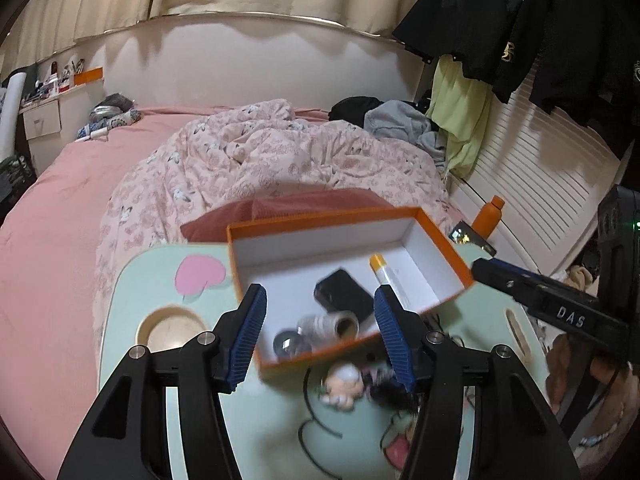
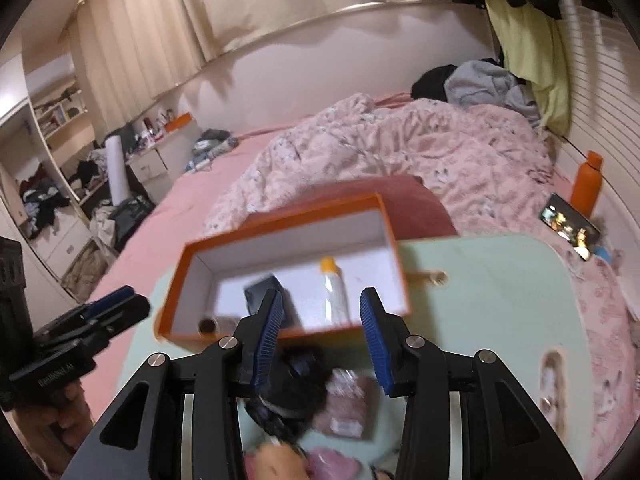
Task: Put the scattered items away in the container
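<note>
Both tongs stand apart with nothing between their blue pads: the left tongs [image 1: 320, 336] and the right tongs [image 2: 322, 336]. Just beyond them an orange box [image 1: 440, 248] sits on the mint-green tabletop [image 1: 132, 280], holding a black case [image 1: 344, 294], a white tube with a yellow cap [image 1: 384, 276], a tape roll [image 1: 332, 326] and a glass ball [image 1: 286, 344]. Near the tongs, outside the box, lie a small doll [image 1: 342, 386] and a blurred black item [image 2: 304, 384]. Far behind is a bed with a pink quilt [image 1: 280, 152].
</note>
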Demonstrator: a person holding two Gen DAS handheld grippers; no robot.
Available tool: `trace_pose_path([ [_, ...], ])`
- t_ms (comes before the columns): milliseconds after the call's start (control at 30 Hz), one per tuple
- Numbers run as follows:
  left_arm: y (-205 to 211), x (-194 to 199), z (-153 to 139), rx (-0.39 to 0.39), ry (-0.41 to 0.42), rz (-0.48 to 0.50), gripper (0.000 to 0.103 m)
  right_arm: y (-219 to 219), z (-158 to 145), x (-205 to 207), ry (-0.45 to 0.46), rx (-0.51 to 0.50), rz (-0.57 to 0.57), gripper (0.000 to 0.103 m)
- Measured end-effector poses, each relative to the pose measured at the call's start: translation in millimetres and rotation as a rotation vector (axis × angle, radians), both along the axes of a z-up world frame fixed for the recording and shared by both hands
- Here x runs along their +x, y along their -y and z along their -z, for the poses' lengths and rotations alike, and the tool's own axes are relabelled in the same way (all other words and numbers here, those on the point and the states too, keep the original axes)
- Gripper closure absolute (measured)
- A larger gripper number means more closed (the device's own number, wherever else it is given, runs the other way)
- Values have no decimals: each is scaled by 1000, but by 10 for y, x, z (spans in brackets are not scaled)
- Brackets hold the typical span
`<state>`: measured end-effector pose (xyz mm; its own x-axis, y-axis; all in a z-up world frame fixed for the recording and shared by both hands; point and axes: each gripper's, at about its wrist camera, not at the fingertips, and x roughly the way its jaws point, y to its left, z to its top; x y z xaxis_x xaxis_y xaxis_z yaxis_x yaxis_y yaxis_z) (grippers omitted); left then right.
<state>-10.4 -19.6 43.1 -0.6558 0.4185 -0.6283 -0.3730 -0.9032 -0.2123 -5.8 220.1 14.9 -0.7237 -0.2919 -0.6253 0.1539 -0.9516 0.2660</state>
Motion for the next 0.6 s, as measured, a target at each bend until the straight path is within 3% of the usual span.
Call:
trace_pose_path([
  [167,-33,240,183,35,95,83,46,-17,188,292,83,15,-54,63],
  [333,-312,478,406,65,241,305,46,63,534,513,188,54,-104,63],
  [600,-804,569,693,-20,338,461,46,-81,697,669,222,66,-31,63],
])
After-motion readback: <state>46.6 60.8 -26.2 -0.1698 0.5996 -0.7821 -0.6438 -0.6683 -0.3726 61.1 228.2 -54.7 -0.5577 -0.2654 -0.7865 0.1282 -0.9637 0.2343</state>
